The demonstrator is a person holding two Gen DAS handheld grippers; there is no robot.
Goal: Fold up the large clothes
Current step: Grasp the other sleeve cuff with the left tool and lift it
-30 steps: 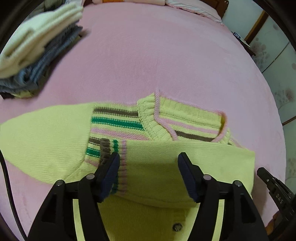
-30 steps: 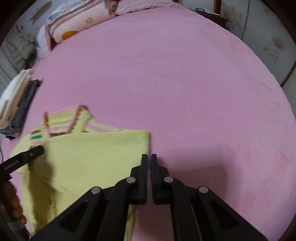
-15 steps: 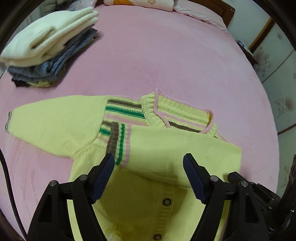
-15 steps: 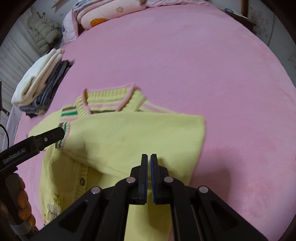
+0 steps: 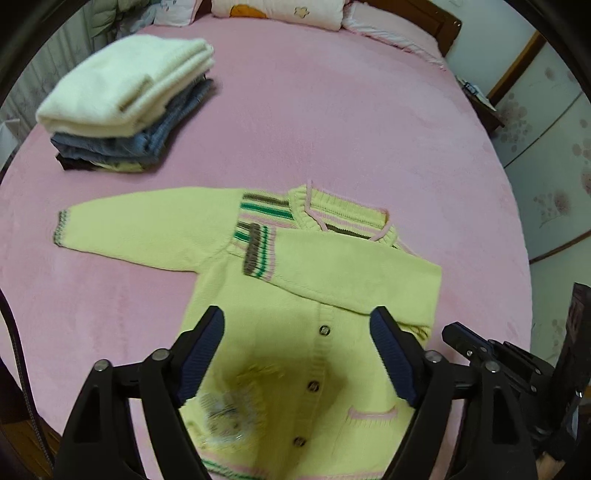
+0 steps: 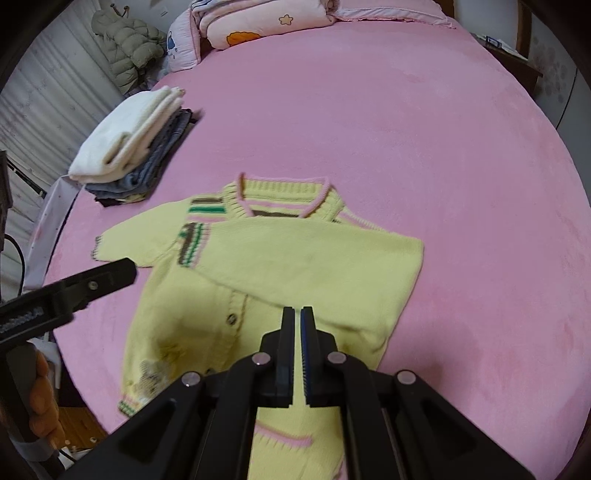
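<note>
left wrist: we judge one sleeve folded across the cardigan, the other still spread toward the bed's left edge, to be gathered next; left gripper jaws, just opening, wide and empty above the buttons | right wrist: right gripper jaws closed, empty, above the cardigan's near half

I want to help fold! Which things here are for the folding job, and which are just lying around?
For the job:
- yellow cardigan, one sleeve folded across its front, the other spread out
- left gripper, open
- right gripper, shut, holding nothing

Just lying about:
- stack of folded clothes
- pillows
- puffy jacket
- pink bed cover
</note>
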